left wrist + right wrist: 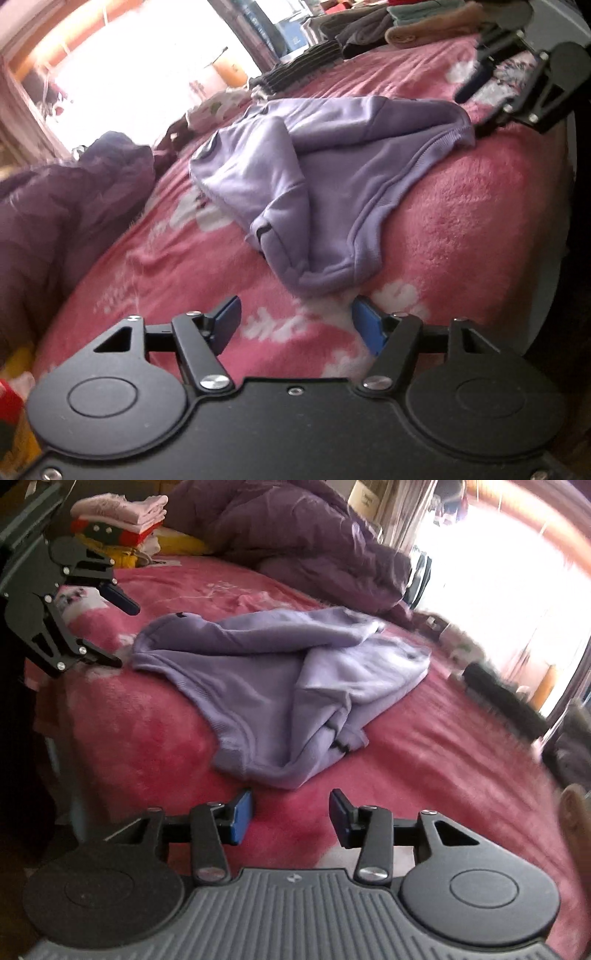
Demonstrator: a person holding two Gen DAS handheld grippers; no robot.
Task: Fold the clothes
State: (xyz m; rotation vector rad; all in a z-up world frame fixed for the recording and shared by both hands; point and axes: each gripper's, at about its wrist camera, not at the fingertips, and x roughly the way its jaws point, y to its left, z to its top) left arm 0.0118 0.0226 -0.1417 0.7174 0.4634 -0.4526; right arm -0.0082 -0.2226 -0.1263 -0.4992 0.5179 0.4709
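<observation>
A lilac sweatshirt [314, 177] lies crumpled and partly folded over itself on the pink fleece blanket [461, 221]. My left gripper [295, 317] is open just short of its near bunched end, with nothing between the blue pads. In the right wrist view the same sweatshirt [258, 672] lies ahead of my right gripper [291, 806], which is open and empty above the blanket [147, 731]. Each gripper also shows in the other's view: the right gripper [476, 107] is open beside the garment's far corner, and the left gripper [118, 631] is open at its left corner.
A dark purple duvet [295, 535] is heaped at the back of the bed. Stacks of folded clothes [122, 520] and more folded clothes [424, 26] sit at the two ends. A dark striped folded piece [295, 66] lies near the bright window. The bed edge drops off beside the sweatshirt.
</observation>
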